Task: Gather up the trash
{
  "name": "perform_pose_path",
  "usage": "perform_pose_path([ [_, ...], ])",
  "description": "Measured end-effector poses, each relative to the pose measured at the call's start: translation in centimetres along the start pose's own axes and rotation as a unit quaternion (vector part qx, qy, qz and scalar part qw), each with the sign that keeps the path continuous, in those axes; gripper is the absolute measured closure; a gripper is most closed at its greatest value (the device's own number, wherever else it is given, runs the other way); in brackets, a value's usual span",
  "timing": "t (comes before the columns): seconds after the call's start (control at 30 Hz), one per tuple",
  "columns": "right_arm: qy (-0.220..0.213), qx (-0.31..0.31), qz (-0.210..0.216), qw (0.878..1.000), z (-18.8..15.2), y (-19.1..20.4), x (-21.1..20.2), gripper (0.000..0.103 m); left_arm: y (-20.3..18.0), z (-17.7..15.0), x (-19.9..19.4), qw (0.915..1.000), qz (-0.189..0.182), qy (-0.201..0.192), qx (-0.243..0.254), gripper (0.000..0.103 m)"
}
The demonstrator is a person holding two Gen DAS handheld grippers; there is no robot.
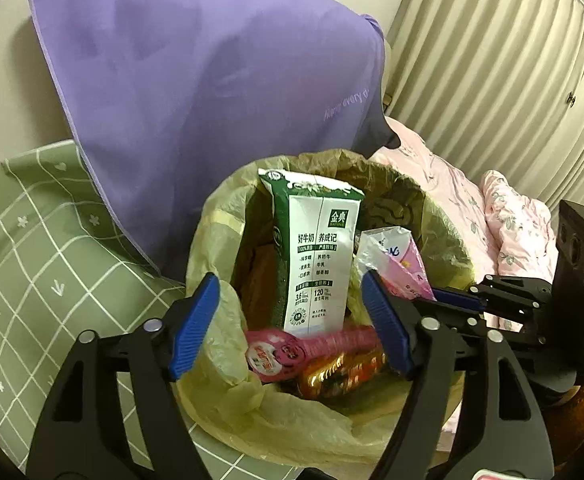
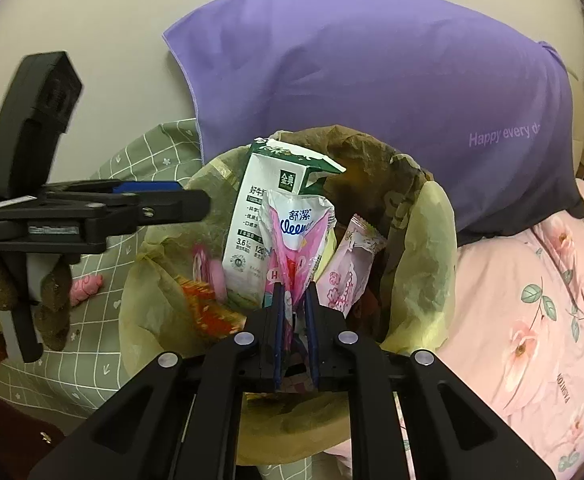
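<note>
Lying on green checked bedding, a purple pillow leans against the wall.

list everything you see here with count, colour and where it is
trash bin: 1, yellowish liner, centre
milk carton: 1, green and white, upright in bin
tissue pack: 1, pink and white, over the bin, in the right hand-held gripper
pink bottle: 1, lying in bin
gold wrapper: 1, in bin beside the bottle
pale pink packet: 1, in bin
purple pillow: 1, behind bin
green checked sheet: 1, left
pink floral quilt: 1, right
left hand-held gripper: open above bin
right hand-held gripper: shut on tissue pack
</note>
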State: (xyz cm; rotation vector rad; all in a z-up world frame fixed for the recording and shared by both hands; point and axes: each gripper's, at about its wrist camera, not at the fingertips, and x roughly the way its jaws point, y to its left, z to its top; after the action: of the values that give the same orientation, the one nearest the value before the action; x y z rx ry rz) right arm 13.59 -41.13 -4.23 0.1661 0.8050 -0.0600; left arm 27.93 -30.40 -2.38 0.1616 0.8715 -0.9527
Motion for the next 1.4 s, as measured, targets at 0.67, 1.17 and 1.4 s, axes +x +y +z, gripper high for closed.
perform_pose_path([
  [0.67,-0.05,-0.002,-0.016,0.999,0.0,0.5,-1.9,0.052,2.8,-5.4,-8.5,0.9896,0.089,-0.079,-0.082,0.025],
  [1.17,-0.07,-0.092,0.077,0.99,-3.5,10.6,-8.2,0.044,1.0,-19.3,-22.4,0.9401,0.26,-0.134,-0.175,0.013],
  [1.4,-0.083,-0.146,0.111,0.98,-7.1,16.8,-11.1,0.044,-1.8,-25.3,-28.1,0.9098,0.326,-0.157,-0.204,0.013],
])
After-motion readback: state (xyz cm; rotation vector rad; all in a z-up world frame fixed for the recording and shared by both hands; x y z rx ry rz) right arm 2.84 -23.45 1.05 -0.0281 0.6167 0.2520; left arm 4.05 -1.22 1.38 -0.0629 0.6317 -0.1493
